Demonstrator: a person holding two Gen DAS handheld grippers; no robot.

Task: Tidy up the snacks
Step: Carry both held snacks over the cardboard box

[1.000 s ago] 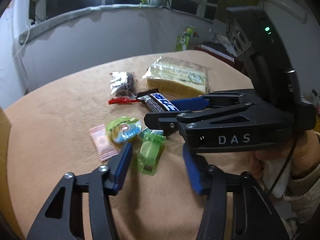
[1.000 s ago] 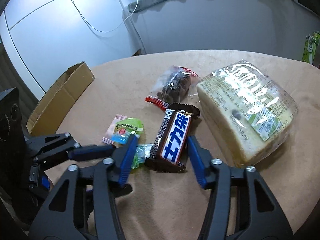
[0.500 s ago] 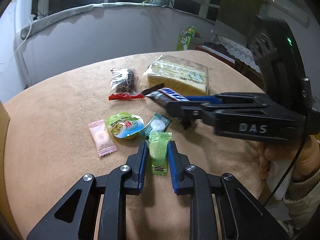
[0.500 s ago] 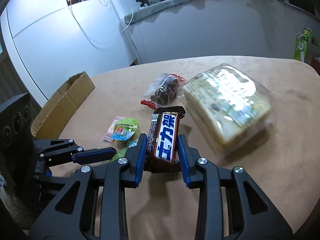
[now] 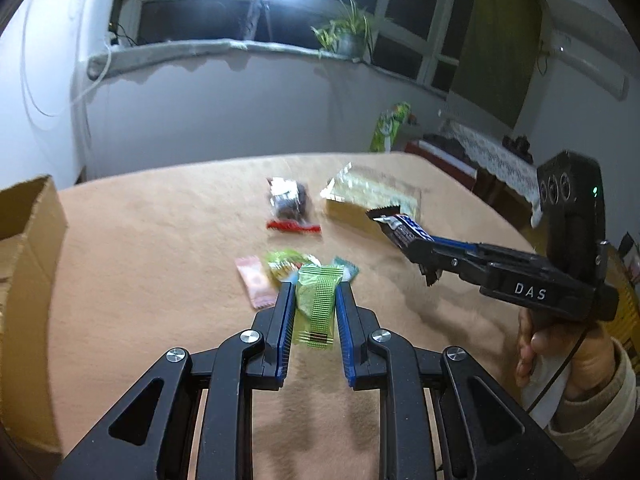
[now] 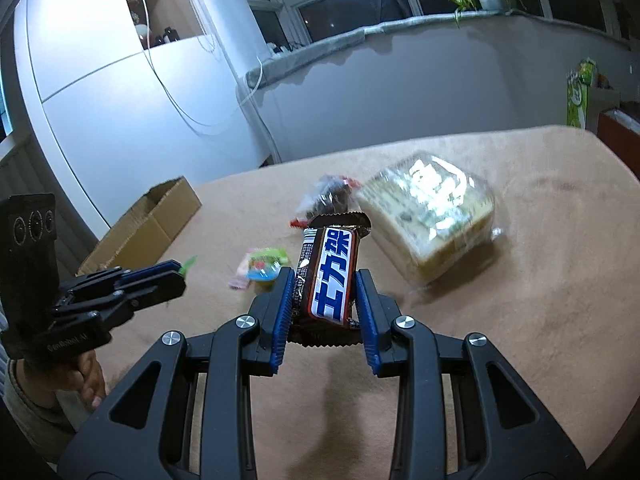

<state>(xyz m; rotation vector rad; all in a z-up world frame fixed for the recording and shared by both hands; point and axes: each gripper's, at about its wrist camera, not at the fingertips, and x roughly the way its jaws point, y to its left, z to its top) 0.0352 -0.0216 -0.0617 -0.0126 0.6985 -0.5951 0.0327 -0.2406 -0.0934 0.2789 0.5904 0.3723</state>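
My left gripper (image 5: 315,294) is shut on a green candy packet (image 5: 316,306), lifted above the tan table (image 5: 160,248). My right gripper (image 6: 322,280) is shut on a brown chocolate bar (image 6: 330,276) with a blue and white label, also raised off the cloth. In the left wrist view the right gripper (image 5: 404,236) comes in from the right with the chocolate bar (image 5: 394,224) sticking out of it. The left gripper (image 6: 176,274) shows at the left of the right wrist view, a green tip of wrapper poking past its fingers.
On the table lie a pink candy (image 5: 254,280), a green jelly cup (image 5: 286,264), a teal packet (image 5: 347,269), a clear bag of dark snacks (image 5: 289,198), a red wrapper (image 5: 294,226) and a wrapped bread loaf (image 6: 428,216). A cardboard box (image 6: 144,224) stands at the table's left.
Both grippers closed on their snacks, green packet in the left and chocolate bar in the right, then lifted them off the table. The views tilted up and the table's snacks dropped farther away.
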